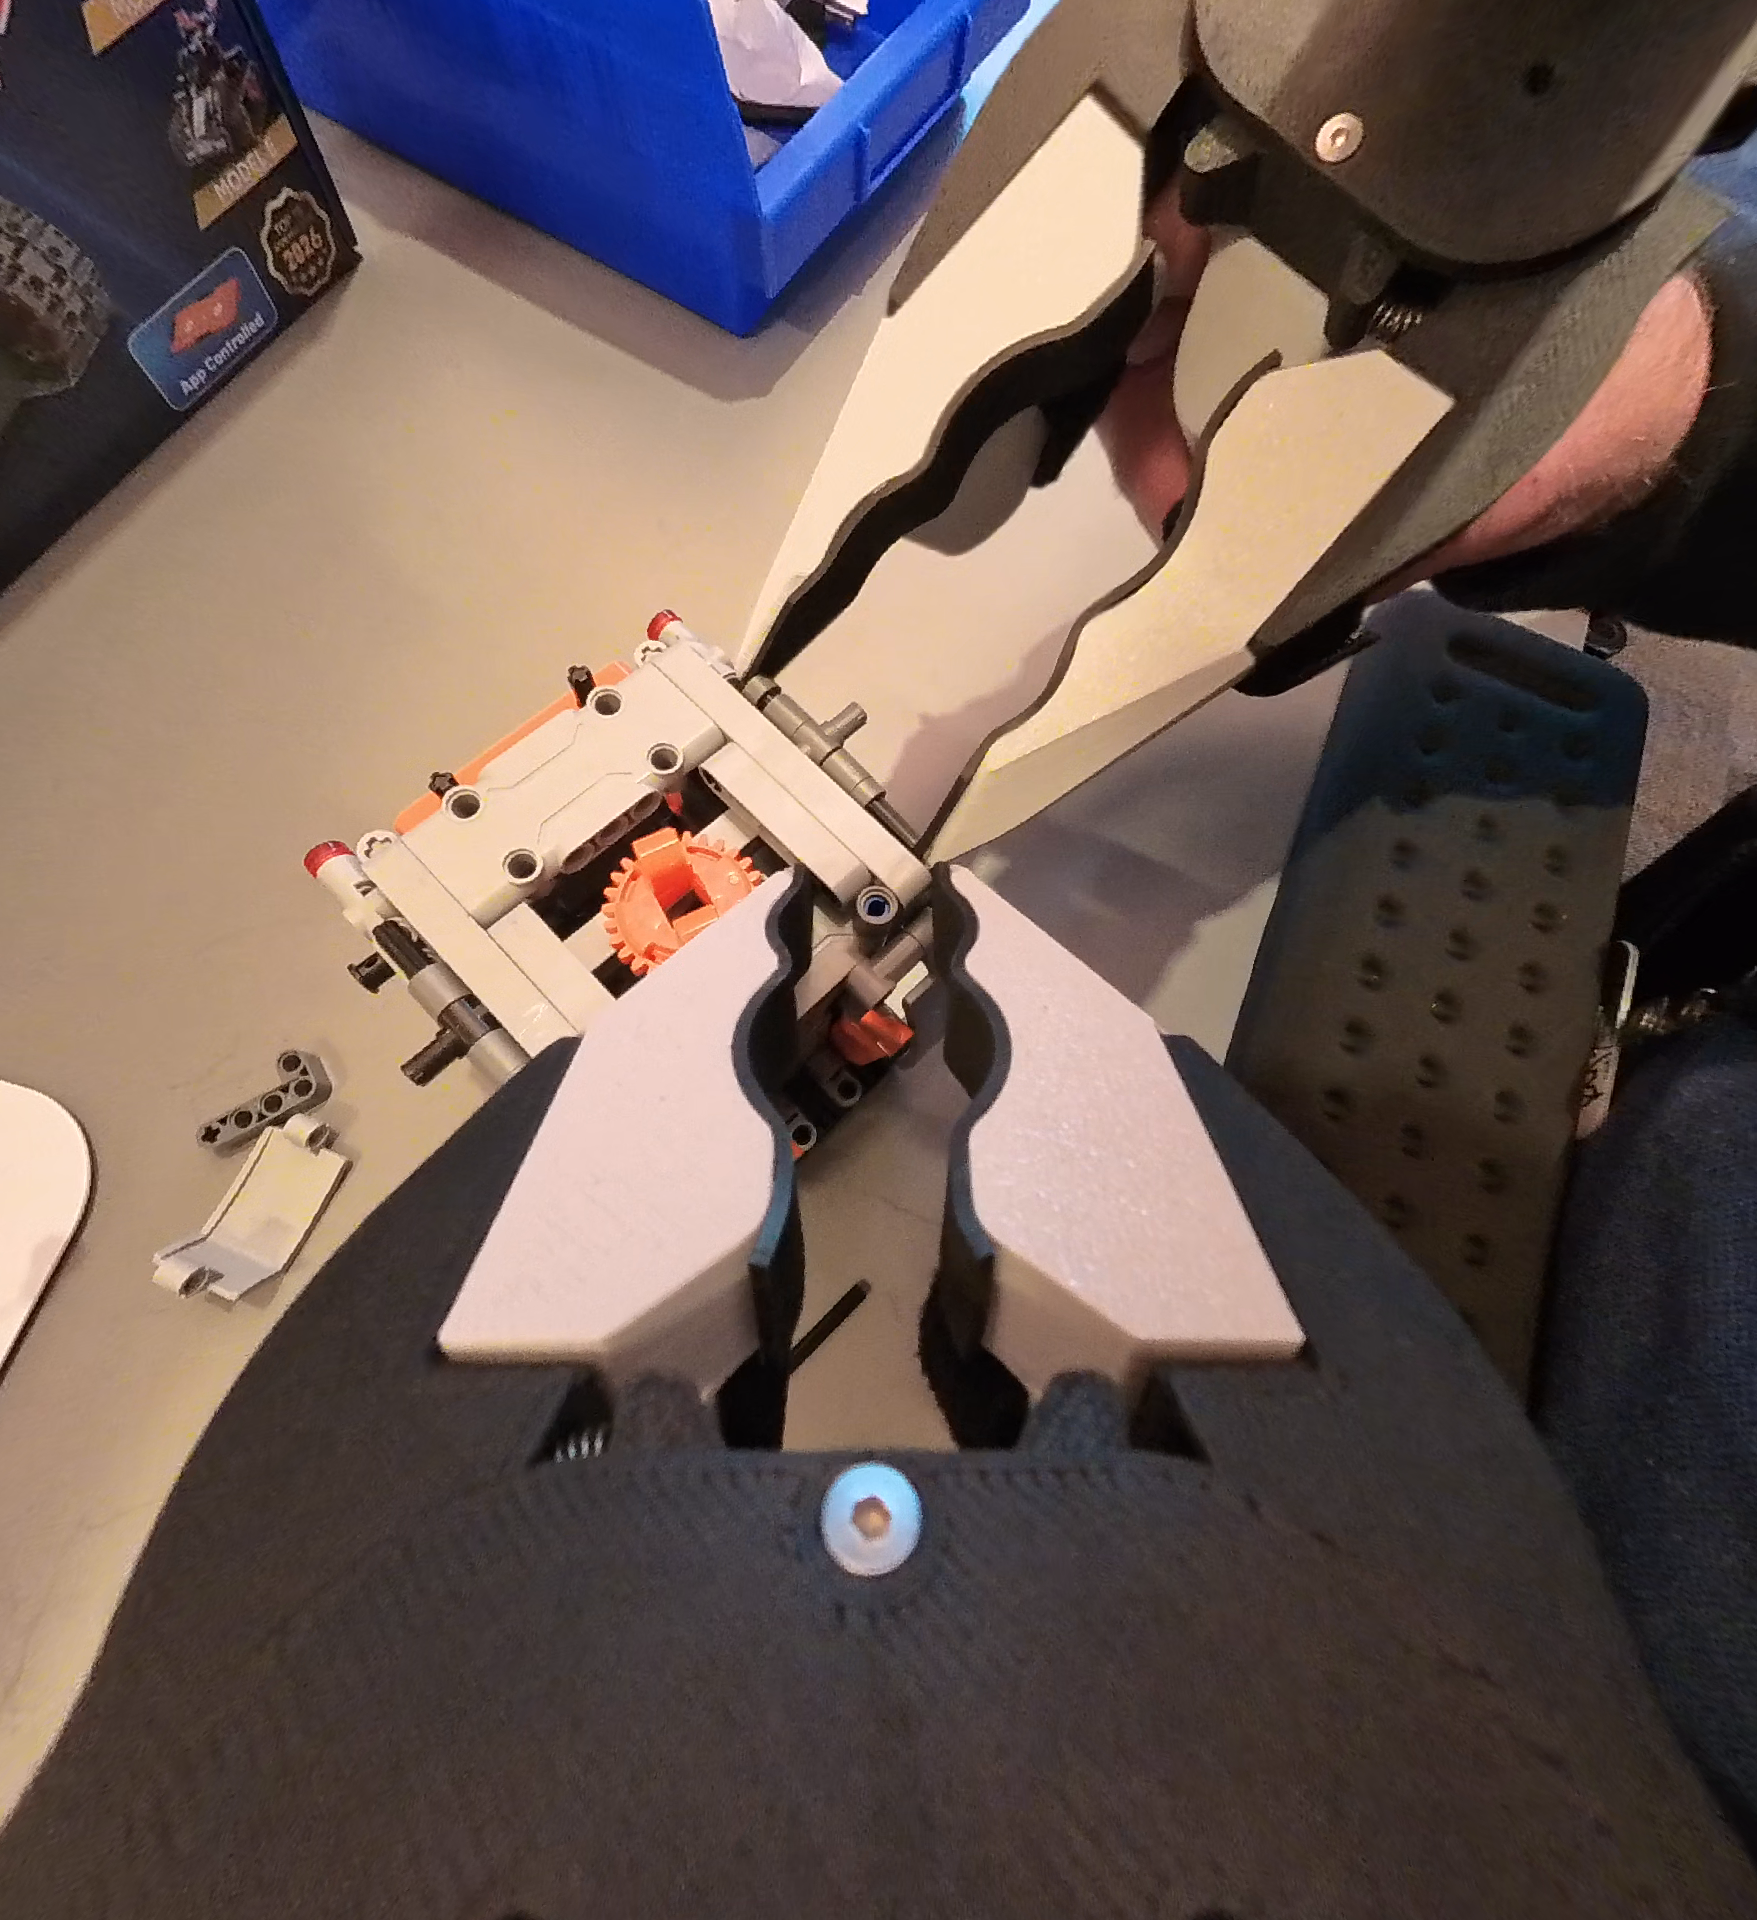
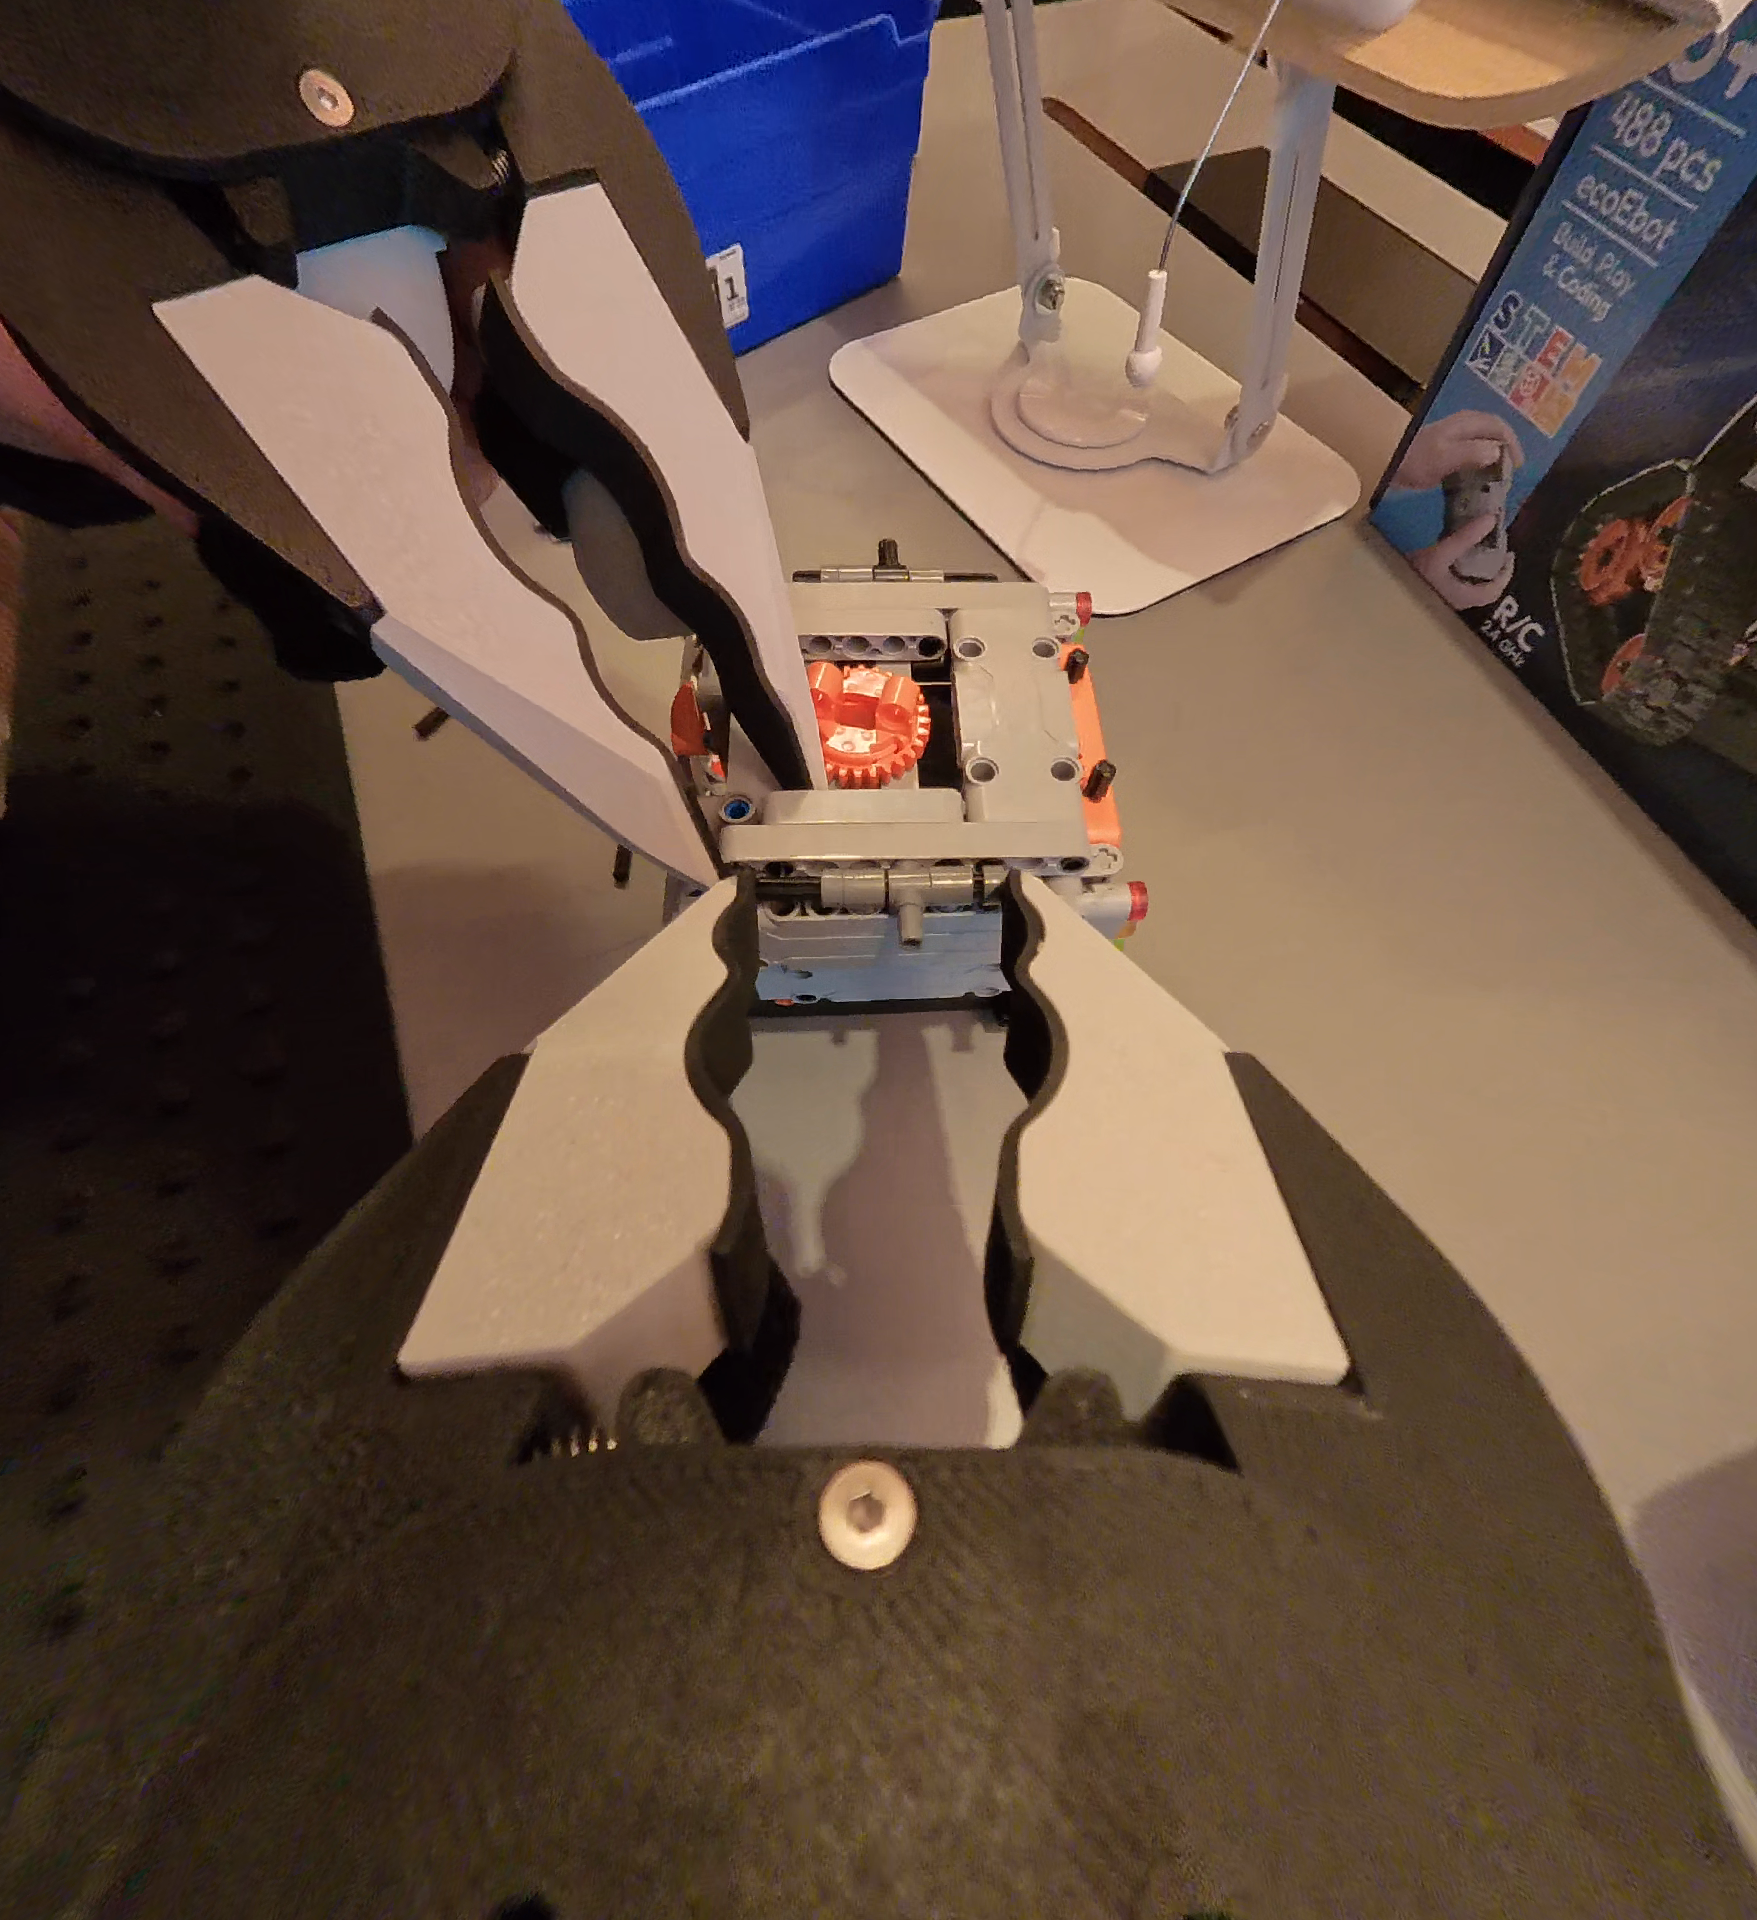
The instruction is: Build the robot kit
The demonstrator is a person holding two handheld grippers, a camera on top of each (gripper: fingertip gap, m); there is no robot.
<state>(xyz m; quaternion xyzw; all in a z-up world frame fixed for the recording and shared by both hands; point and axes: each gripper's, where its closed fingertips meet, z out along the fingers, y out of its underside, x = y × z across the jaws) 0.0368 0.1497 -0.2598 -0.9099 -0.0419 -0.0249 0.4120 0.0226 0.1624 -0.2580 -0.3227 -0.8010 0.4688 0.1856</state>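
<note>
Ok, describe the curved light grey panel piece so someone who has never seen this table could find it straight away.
Start at the grey and orange brick assembly that both grippers close on, mid-table. Just to its lower left in the left wrist view lie two loose parts: a small dark grey beam with holes and, touching it, the curved light grey panel. It is the paler, larger, smooth one.

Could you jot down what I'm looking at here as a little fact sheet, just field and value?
Setting: grey table
Main item: grey and orange brick-built assembly with an orange gear
Left gripper: fingers either side of one corner of the assembly
Right gripper: fingers either side of another edge
Loose parts: dark perforated beam, pale curved panel
Nearby: blue bin, printed kit box, white lamp base
</note>
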